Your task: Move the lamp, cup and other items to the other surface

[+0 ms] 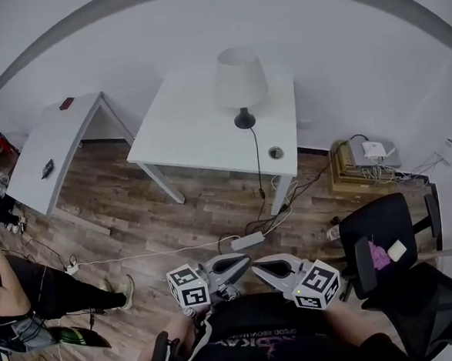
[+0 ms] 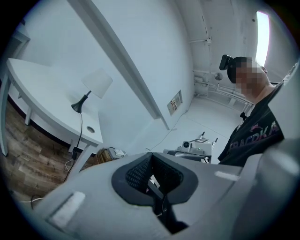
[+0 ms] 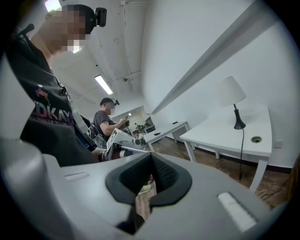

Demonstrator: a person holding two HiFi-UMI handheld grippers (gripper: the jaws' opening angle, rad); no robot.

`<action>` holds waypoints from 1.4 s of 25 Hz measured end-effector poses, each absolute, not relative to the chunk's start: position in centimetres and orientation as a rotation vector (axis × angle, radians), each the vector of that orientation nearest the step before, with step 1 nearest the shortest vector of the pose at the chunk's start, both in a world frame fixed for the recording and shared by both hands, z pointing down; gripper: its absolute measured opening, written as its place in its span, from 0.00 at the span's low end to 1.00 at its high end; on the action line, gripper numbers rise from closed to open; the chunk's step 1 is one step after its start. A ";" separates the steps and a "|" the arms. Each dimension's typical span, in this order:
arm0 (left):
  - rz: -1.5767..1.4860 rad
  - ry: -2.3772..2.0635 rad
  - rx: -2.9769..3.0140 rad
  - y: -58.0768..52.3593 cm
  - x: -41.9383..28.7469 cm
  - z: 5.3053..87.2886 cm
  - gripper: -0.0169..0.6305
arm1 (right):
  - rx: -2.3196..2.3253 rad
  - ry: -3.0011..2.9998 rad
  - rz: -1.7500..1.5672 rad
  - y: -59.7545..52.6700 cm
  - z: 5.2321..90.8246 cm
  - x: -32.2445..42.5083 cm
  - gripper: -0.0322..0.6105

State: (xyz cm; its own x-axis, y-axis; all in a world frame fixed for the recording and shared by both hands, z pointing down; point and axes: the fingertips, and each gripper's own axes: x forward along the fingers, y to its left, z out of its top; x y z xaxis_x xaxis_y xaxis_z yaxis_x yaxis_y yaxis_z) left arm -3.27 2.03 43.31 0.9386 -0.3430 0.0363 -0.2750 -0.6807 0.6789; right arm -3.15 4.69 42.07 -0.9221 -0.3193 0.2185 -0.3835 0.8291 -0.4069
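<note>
A lamp with a white shade and black base stands on the white table ahead; its black cord runs off the front edge. It also shows as the lamp and the lamp in the gripper views. A small round grey thing sits near the table's right front corner; I cannot tell whether it is a cup. A second white table at the left carries two small dark items. My left gripper and right gripper hang close to my body, far from both tables, tips nearly meeting. Both are shut and empty, as seen at the left gripper and right gripper.
A black office chair stands at my right. A power strip and cables lie on the wood floor before me. A low wooden box with devices sits by the wall. A person sits at the left.
</note>
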 end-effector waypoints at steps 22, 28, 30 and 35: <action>-0.219 -0.603 2.285 2.7 -18.3 44.7 0.02 | 0.346 -2.822 0.683 5.4 44.6 -16.0 0.06; -0.247 -0.587 2.266 2.5 -18.7 45.0 0.02 | 0.399 -2.793 0.715 5.2 44.9 -15.7 0.06; -0.257 -0.568 2.250 2.6 -18.5 45.2 0.02 | 0.399 -2.786 0.706 5.3 45.0 -15.8 0.06; -0.268 -0.523 2.236 3.0 -18.4 45.6 0.02 | 0.408 -2.772 0.717 5.6 45.4 -16.1 0.06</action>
State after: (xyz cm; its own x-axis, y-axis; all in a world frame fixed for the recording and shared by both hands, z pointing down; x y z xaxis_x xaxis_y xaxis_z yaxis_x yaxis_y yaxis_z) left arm -18.36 3.03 45.58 0.8918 -0.4519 -0.0206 -0.2810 -0.5891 0.7577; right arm -16.08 5.56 45.41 -0.9299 -0.2047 0.3055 -0.3272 0.8397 -0.4333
